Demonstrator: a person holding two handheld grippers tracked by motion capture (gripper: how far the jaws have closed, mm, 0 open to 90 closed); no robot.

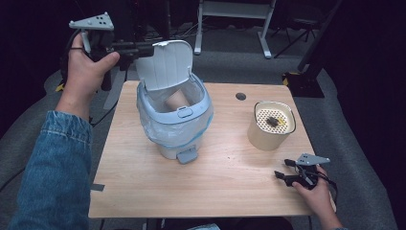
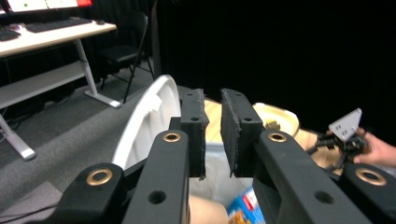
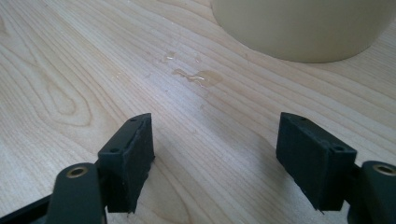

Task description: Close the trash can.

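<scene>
A: What is hard for us to see?
B: The bin [image 1: 174,117] at centre frame hides most of its load — we make out a brown cup [image 1: 175,99] and, in the left gripper view, a blue packet [image 2: 246,208] cut off below.
A: Grippers?
B: Left gripper [image 1: 143,48], upper left, nearly together on nothing; right gripper [image 1: 282,168], lower right, apart over smooth wood — beside the cream round canister [image 1: 270,126].

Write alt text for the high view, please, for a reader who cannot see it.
A small pedal bin with its lid up stands on a wooden table. The left gripper is raised beside the lid; the right gripper rests near a cream canister.
</scene>
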